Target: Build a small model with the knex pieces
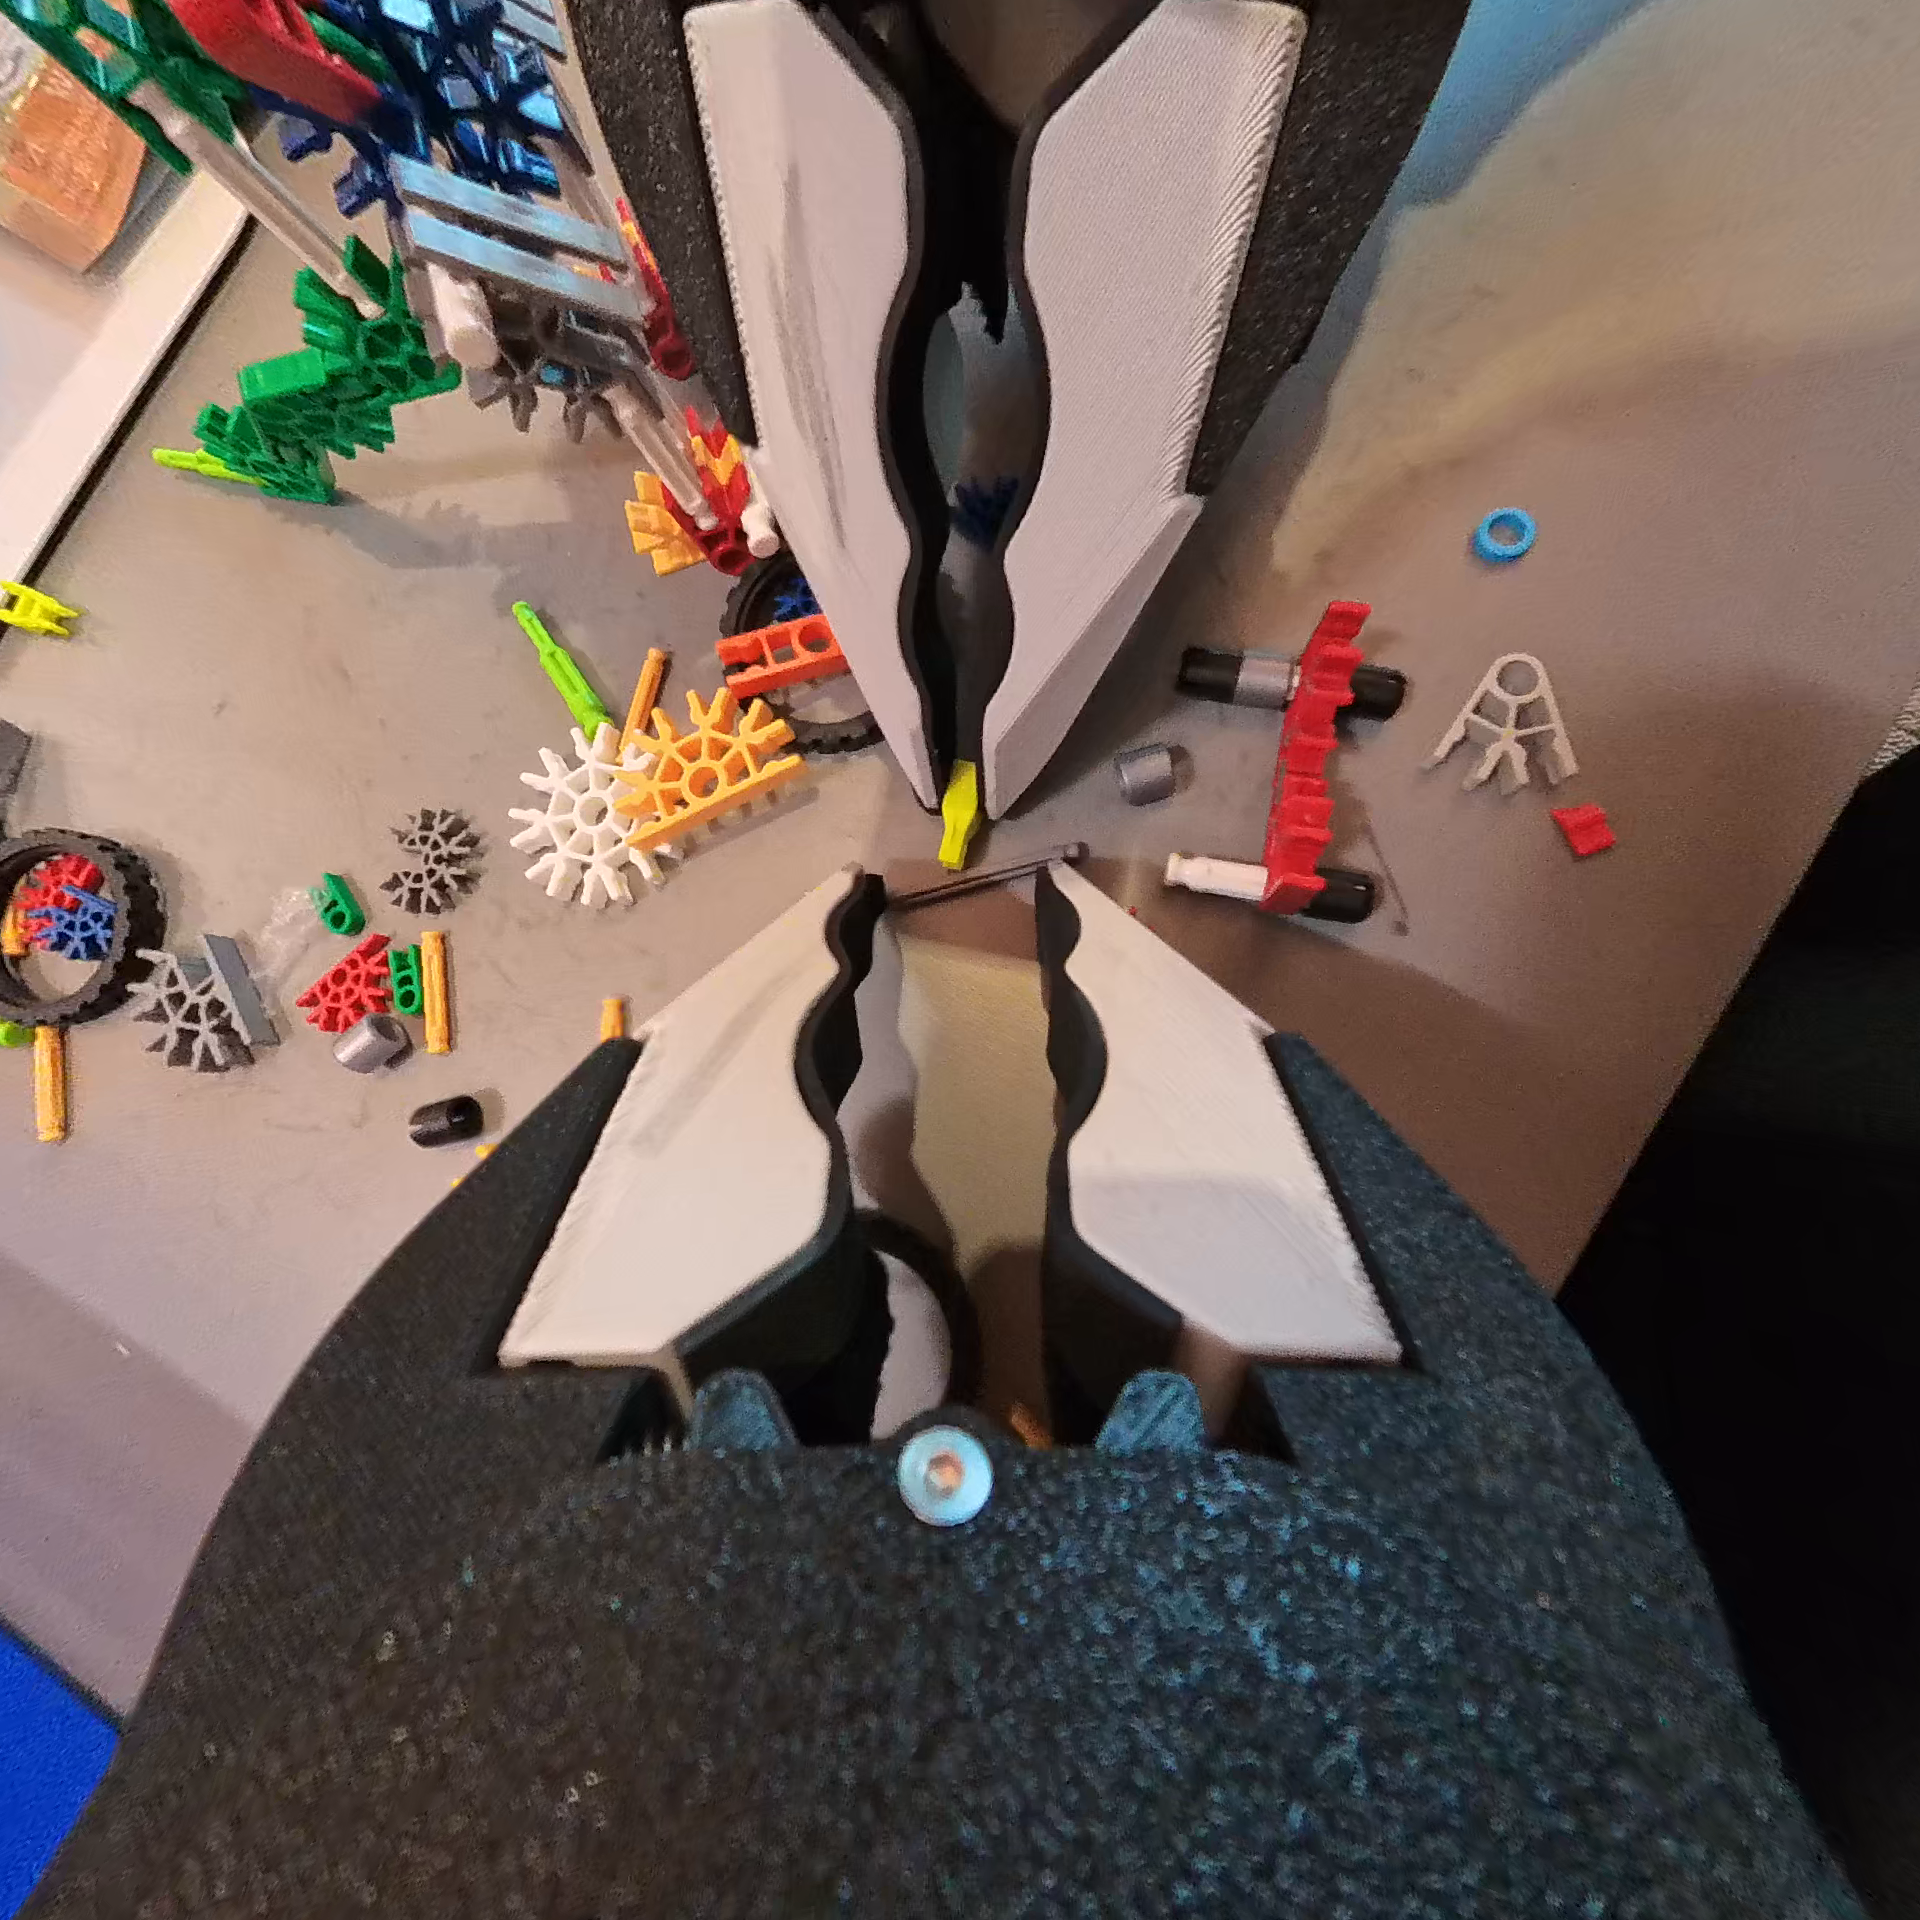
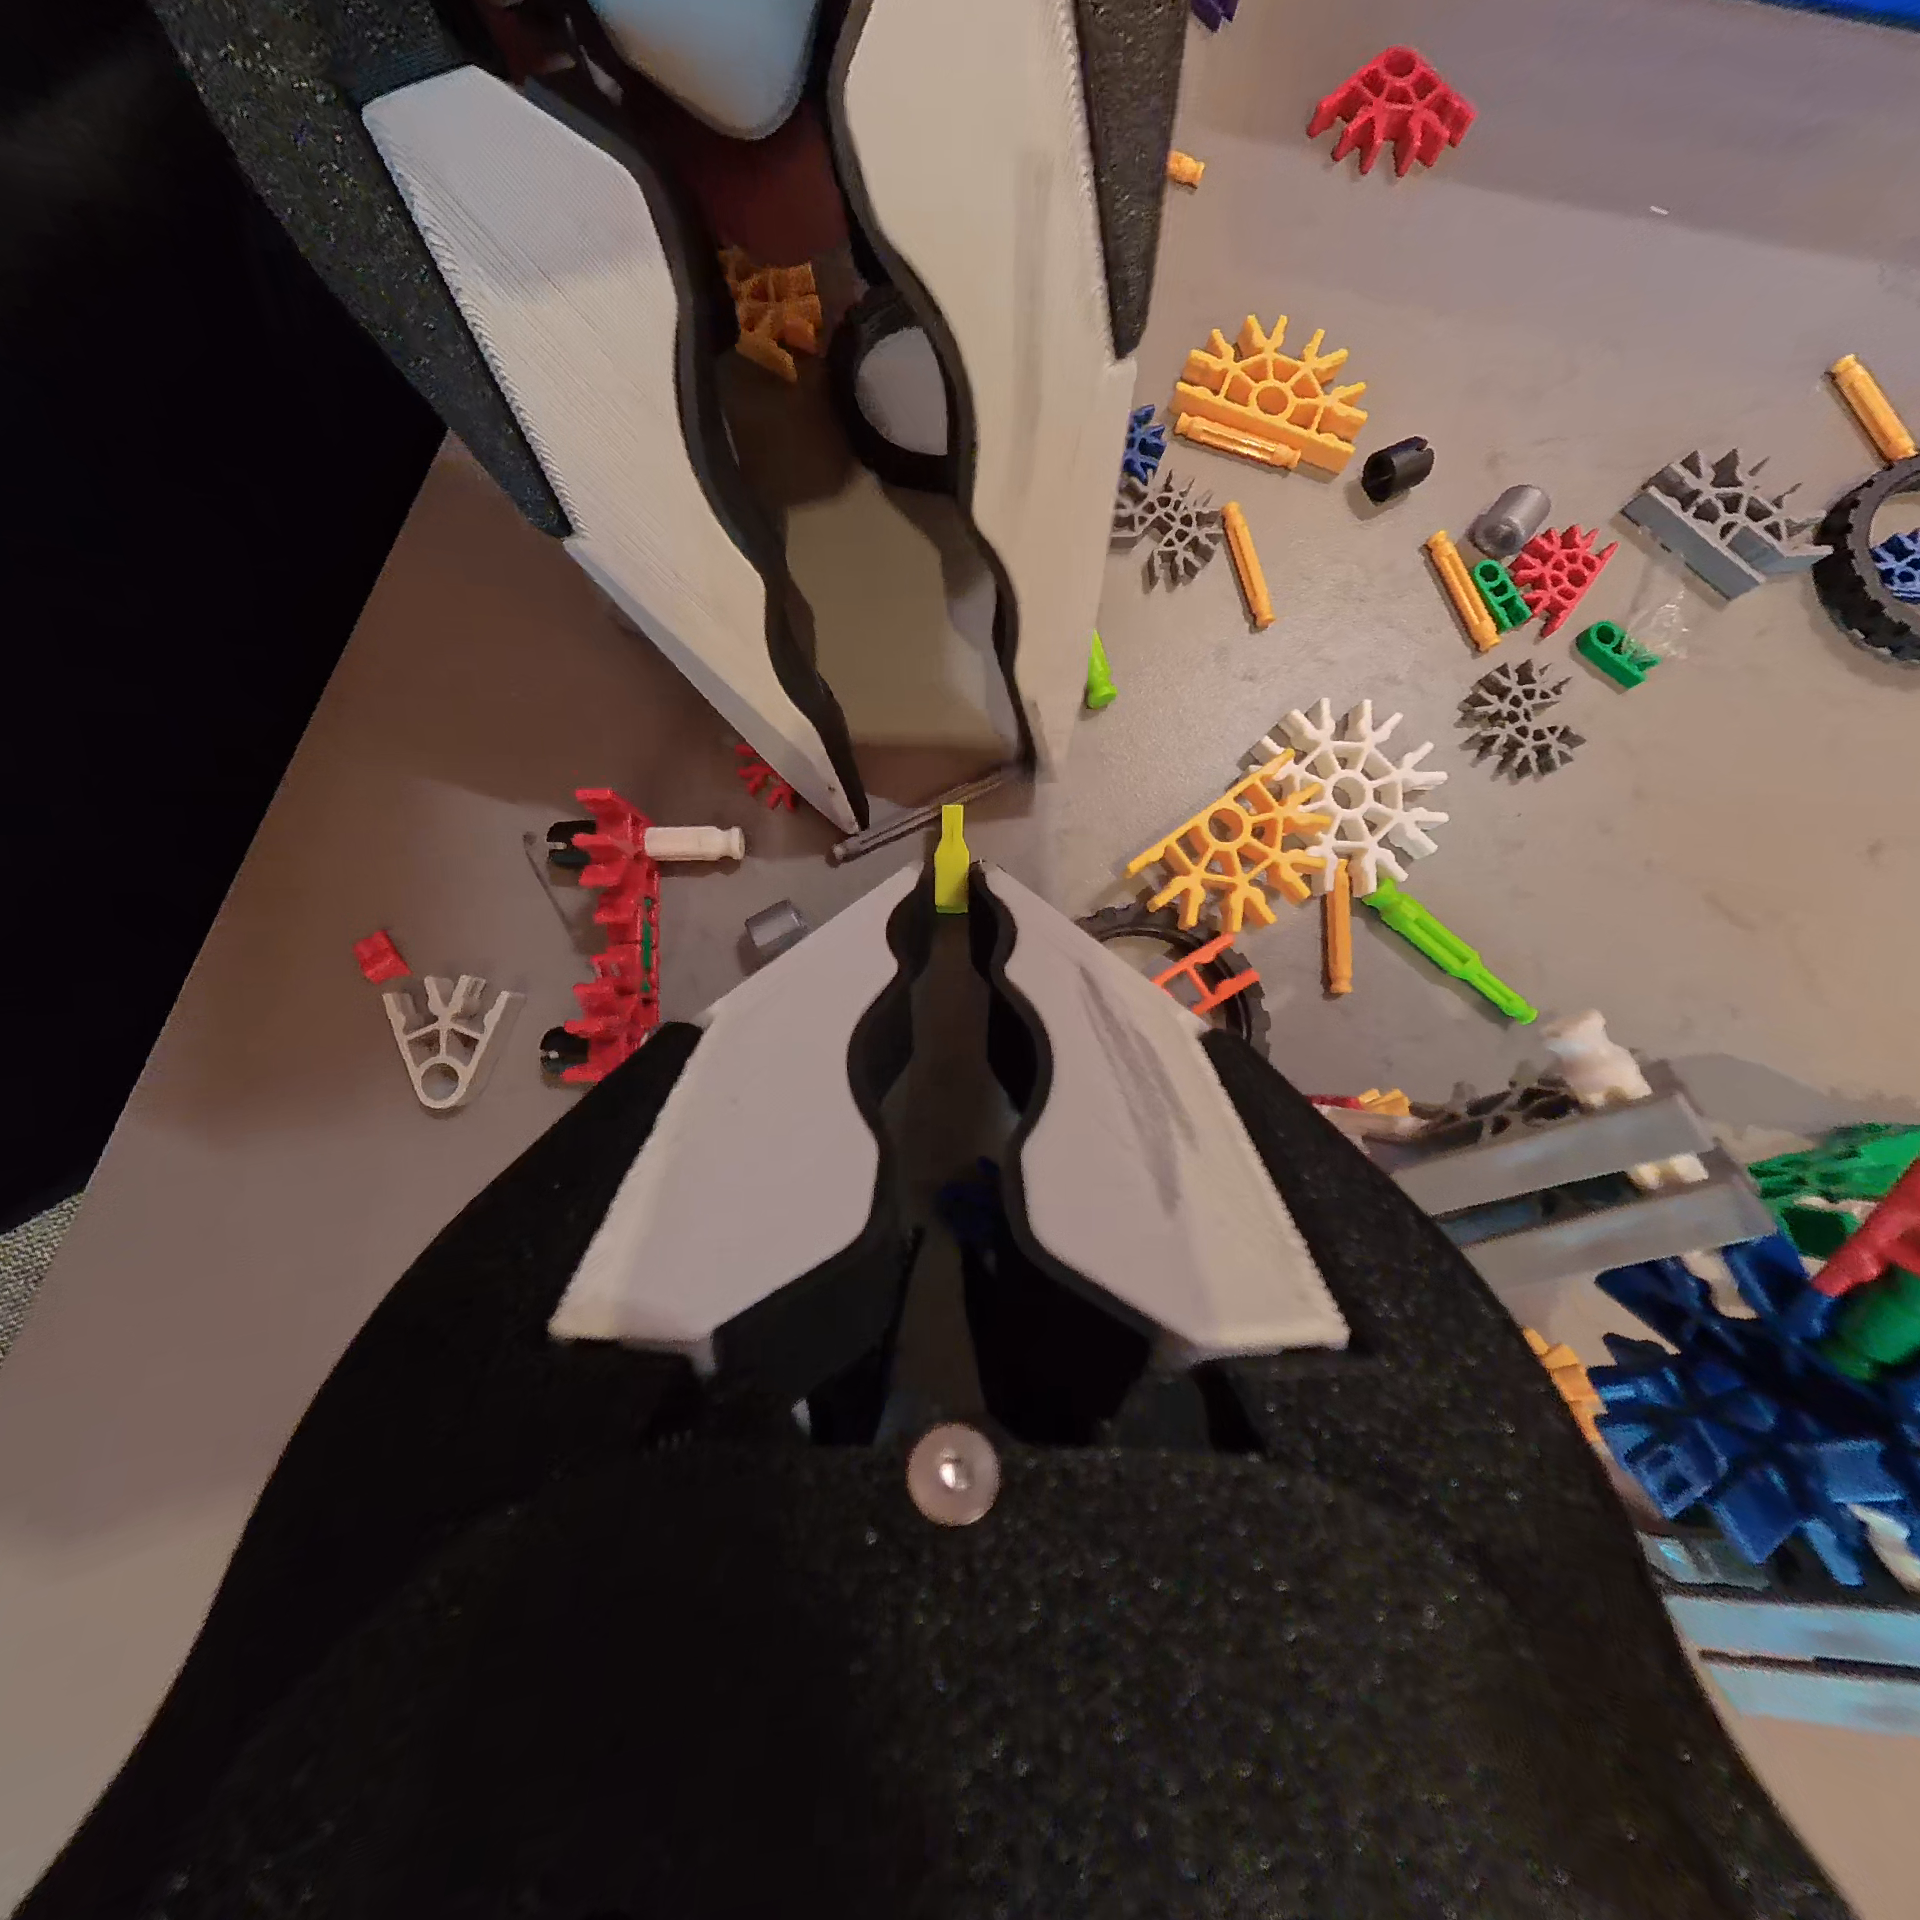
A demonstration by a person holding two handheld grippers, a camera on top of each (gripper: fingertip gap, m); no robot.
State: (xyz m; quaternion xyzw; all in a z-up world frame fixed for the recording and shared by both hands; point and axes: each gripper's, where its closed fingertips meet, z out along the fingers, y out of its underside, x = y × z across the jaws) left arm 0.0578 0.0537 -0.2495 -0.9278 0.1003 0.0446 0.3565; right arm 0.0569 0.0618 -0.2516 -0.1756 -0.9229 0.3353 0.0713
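Right gripper (image 2: 954,883) pinches a yellow-green rod (image 2: 951,858); left gripper (image 1: 956,902) spread opposite, white connector (image 1: 582,816) nearby

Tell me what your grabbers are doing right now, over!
Right hand-held gripper shut on yellow-green rod. Left hand-held gripper open, facing it over thin dark rod. Loose pieces scattered across grey table.

Left gripper (image 1: 956,888) gapes by a thin black rod (image 1: 977,878); facing it, right gripper (image 1: 958,798) pinches a yellow peg (image 1: 960,816)

table (image 1: 312,1247): matt grey | yellow rod (image 1: 958,816): glossy plastic | fingers (image 1: 727,1143): ridged, matt
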